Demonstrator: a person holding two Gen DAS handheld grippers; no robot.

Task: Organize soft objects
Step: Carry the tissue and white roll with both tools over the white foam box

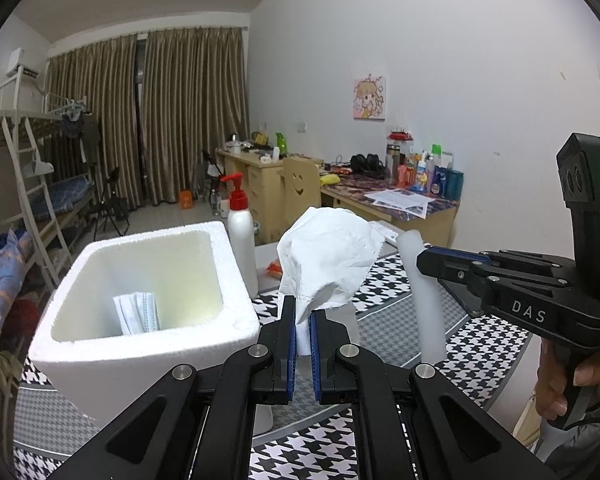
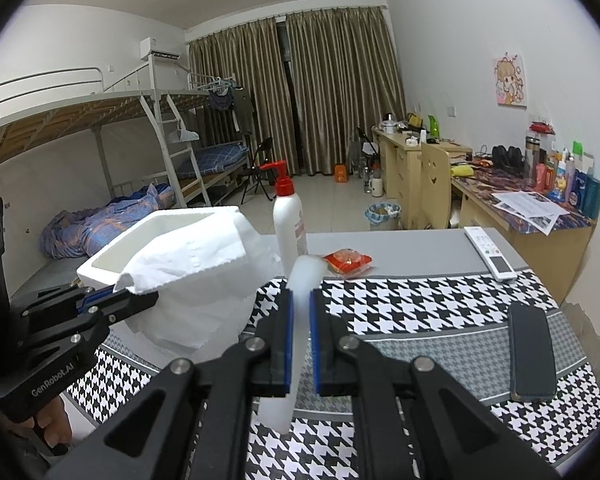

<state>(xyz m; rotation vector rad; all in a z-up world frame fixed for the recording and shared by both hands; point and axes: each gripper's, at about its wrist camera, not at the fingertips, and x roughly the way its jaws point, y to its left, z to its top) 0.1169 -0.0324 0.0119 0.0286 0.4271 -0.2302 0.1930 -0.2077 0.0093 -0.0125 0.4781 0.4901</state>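
My left gripper (image 1: 302, 334) was clamped on the crumpled white tissue (image 1: 328, 258), which hung above the checked tablecloth (image 2: 420, 312) just right of the foam box (image 1: 140, 280) — the box lay to the tissue's left, its open mouth up, a face mask (image 1: 138, 312) already inside. My right gripper (image 2: 300, 344) was closed on a pale, near-upright tube (image 2: 296, 344). Both pointed gently downward; the left was nearer the box.

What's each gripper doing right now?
Left gripper: shut on tissue.
Right gripper: shut on white tube.
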